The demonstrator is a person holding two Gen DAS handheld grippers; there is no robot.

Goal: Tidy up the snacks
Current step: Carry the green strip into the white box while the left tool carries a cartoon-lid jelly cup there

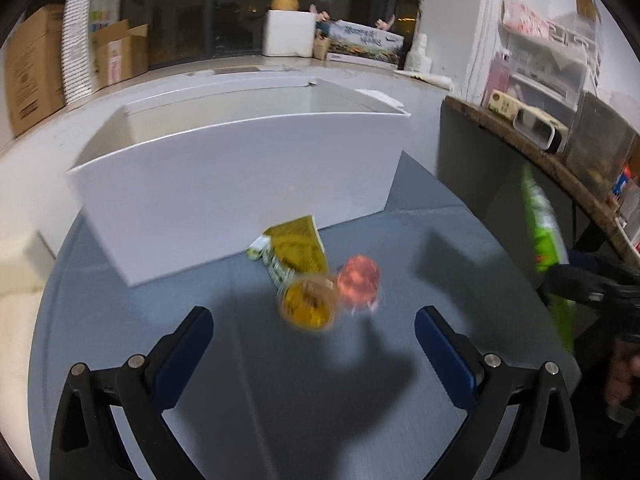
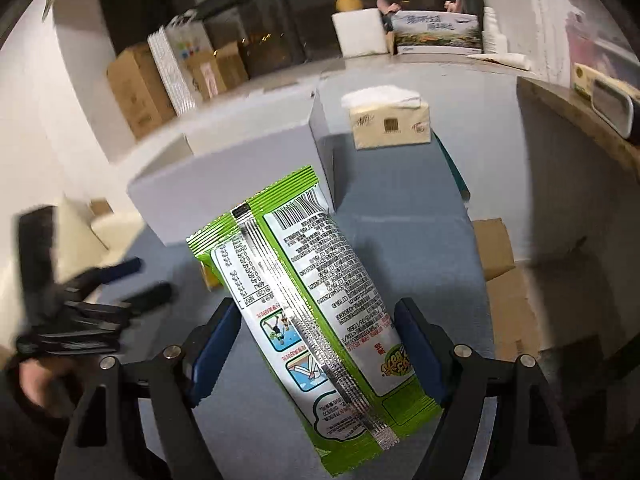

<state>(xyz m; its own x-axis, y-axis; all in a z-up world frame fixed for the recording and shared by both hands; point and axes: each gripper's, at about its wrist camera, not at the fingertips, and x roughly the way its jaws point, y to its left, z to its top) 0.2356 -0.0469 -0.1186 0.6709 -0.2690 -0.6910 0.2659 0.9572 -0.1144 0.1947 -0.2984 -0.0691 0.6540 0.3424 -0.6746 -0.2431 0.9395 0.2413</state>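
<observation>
A white open box [image 1: 240,184] stands on the grey-blue table [image 1: 320,400]. In front of it lie a yellow snack packet [image 1: 298,246], a yellow jelly cup [image 1: 308,306] and a pink jelly cup [image 1: 359,280]. My left gripper [image 1: 314,332] is open and empty, just short of the two cups. My right gripper [image 2: 316,334] is shut on a green-and-white snack bag [image 2: 316,304], held above the table near the box's right end [image 2: 224,184]. The bag also shows at the right edge of the left wrist view [image 1: 546,236].
A tissue pack [image 2: 390,120] sits behind the box. Cardboard boxes [image 1: 36,68] line the back left. A wooden shelf with clutter [image 1: 560,152] runs along the right. More cartons [image 2: 504,280] stand beside the table on the right.
</observation>
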